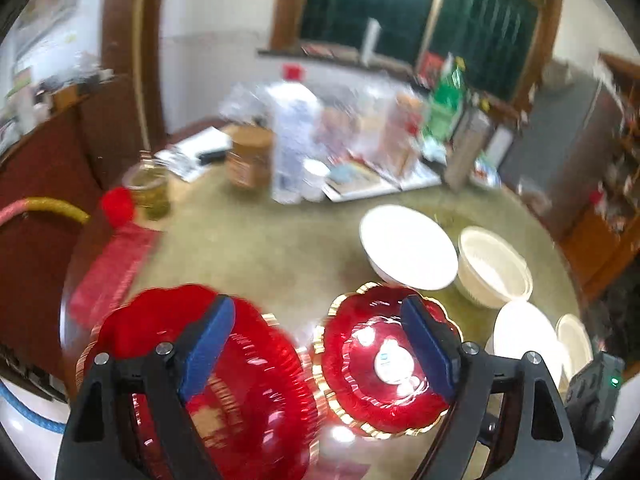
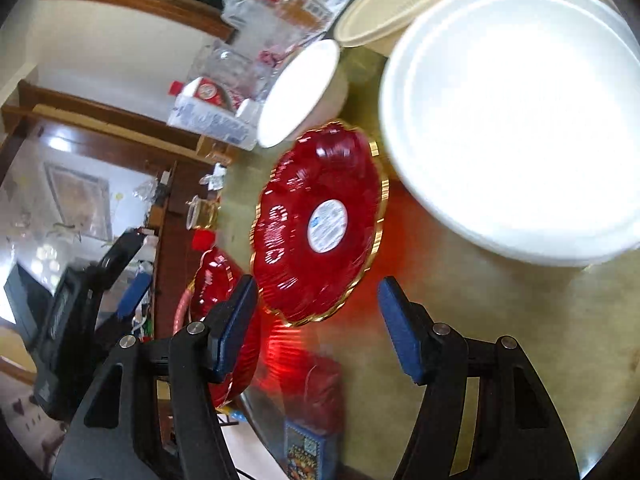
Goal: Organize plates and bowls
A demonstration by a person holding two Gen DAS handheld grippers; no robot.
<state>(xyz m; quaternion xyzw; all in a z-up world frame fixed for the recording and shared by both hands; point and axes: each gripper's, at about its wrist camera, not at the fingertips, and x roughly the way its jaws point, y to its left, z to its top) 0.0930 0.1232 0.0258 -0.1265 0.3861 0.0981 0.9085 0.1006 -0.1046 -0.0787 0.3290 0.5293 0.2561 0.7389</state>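
the left claw (image 1: 316, 344) hangs over the near edge of the counter (image 1: 256, 248) with its blue pads spread wide and nothing between them. under its left finger sits a large red plate (image 1: 256, 380), blurred, and just beside that, under the right finger, a smaller red plate with a gold scalloped rim (image 1: 380, 364) and a round white sticker at its middle. past the small plate stand a white bowl (image 1: 408, 248) and a cream bowl (image 1: 492, 268), close together, and to the right lie two white plates (image 1: 524, 340), partly cut off by the claw's frame. bottles, jars and papers crowd the far side of the counter (image 1: 292, 140).

the right claw (image 2: 316, 320) is likewise wide open and holds nothing. the view is tilted; the small red plate (image 2: 320, 224) lies just ahead of its pads, the big white plate (image 2: 516, 120) near it to the right, and the large red plate (image 2: 216, 292) shows behind the left finger.
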